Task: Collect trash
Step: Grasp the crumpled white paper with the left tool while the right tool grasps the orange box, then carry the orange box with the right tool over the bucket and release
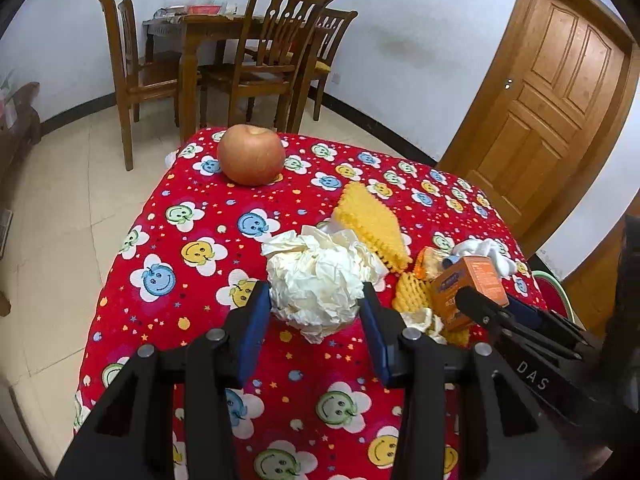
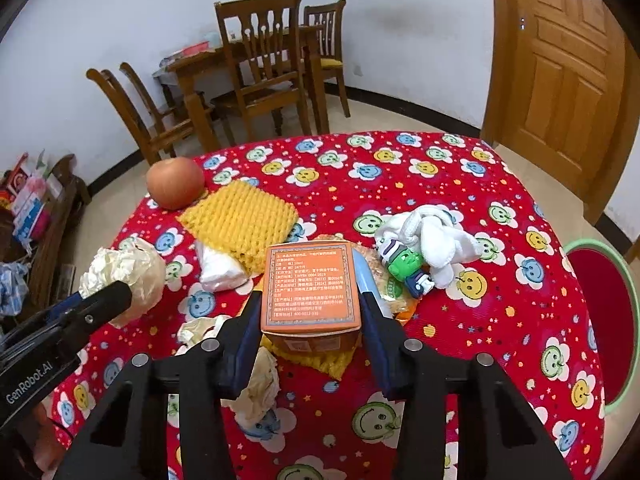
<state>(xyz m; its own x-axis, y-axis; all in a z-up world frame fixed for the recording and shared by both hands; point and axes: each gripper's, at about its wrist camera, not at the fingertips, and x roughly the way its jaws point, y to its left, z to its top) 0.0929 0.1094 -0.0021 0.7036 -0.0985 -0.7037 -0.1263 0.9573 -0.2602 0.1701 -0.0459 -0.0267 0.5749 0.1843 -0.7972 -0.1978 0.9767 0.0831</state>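
Note:
A crumpled cream paper ball (image 1: 316, 280) sits between the blue pads of my left gripper (image 1: 314, 298), which is shut on it just above the red flowered tablecloth (image 1: 192, 320). The right wrist view shows the same ball (image 2: 128, 268) at the tip of the left gripper (image 2: 116, 294). My right gripper (image 2: 310, 300) is shut on an orange carton (image 2: 310, 284), its pads pressed against both sides. Under the carton lie a yellow foam net piece (image 2: 320, 360) and a snack wrapper (image 2: 390, 284). In the left wrist view the carton (image 1: 472, 284) shows at the right gripper (image 1: 492, 306).
An apple (image 2: 175, 182), a yellow foam fruit net (image 2: 240, 220), a white tissue wad (image 2: 220, 270), crumpled tissue (image 2: 260, 384), a white sock (image 2: 432, 236) and a green toy (image 2: 406, 264) lie on the cloth. A red stool (image 2: 600, 320) stands at the right; wooden chairs (image 2: 264, 72) and a door (image 2: 560, 80) lie beyond.

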